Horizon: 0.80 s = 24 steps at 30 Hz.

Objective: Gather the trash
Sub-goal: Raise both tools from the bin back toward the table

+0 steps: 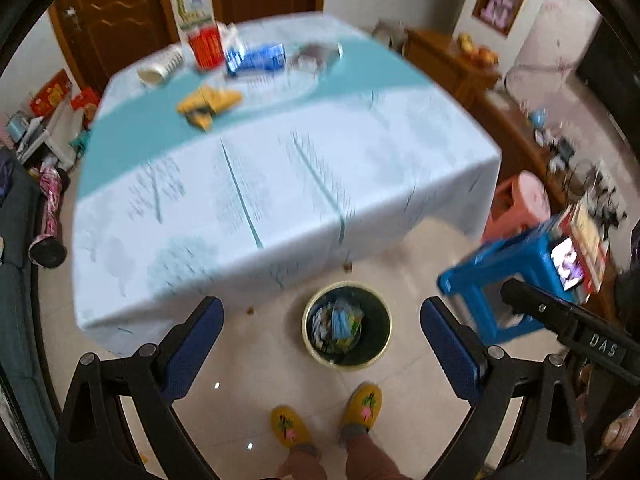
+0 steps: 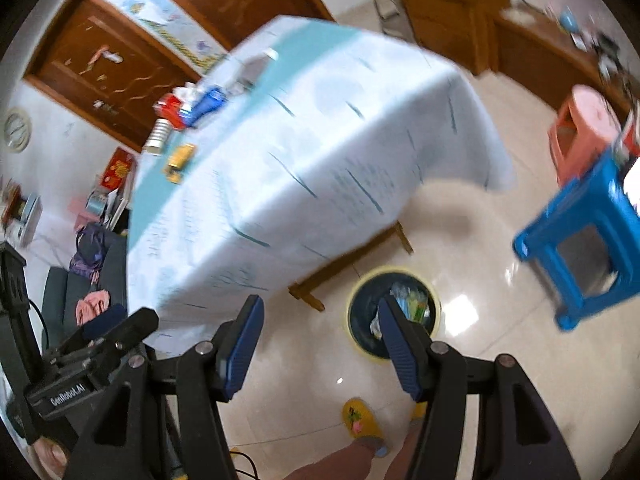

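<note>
Both grippers, the left gripper and the right gripper, hang wide open with nothing in them, above the round yellow-rimmed trash bin on the floor, likely because wrappers already lie inside. More trash, like the crumpled yellow wrapper and white paper cup, waits far back on the blue-and-white tablecloth table, so the bin sits close by for easy dropping.
</note>
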Each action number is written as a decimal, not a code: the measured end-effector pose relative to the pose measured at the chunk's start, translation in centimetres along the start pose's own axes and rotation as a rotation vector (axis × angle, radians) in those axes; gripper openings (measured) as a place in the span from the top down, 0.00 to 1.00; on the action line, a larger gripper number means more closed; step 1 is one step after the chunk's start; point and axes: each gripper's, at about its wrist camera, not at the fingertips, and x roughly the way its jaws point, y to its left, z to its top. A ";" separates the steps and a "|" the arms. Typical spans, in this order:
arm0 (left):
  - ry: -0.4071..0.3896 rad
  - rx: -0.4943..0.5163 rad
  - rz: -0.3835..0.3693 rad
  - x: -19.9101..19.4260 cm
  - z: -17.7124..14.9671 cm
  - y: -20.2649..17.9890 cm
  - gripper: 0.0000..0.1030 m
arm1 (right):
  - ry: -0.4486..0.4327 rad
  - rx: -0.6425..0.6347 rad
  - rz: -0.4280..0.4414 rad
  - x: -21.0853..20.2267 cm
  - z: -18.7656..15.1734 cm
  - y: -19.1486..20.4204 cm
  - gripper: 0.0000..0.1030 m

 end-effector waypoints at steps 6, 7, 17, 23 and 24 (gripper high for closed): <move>-0.121 -0.024 0.009 -5.4 2.1 -0.3 0.06 | -0.061 -0.127 0.031 -3.7 2.2 3.4 0.42; -0.142 -0.022 0.024 -5.9 2.3 -0.5 0.06 | -0.068 -0.147 0.041 -4.1 2.5 3.9 0.42; -0.236 -0.071 0.100 -8.7 4.2 -0.9 0.06 | -0.091 -0.287 0.109 -5.0 5.8 7.2 0.42; -0.277 -0.111 0.158 -9.6 4.6 0.1 0.06 | -0.081 -0.367 0.151 -4.1 8.1 9.3 0.42; -0.277 -0.120 0.169 -9.6 4.7 0.5 0.06 | -0.073 -0.381 0.155 -3.6 8.5 9.8 0.42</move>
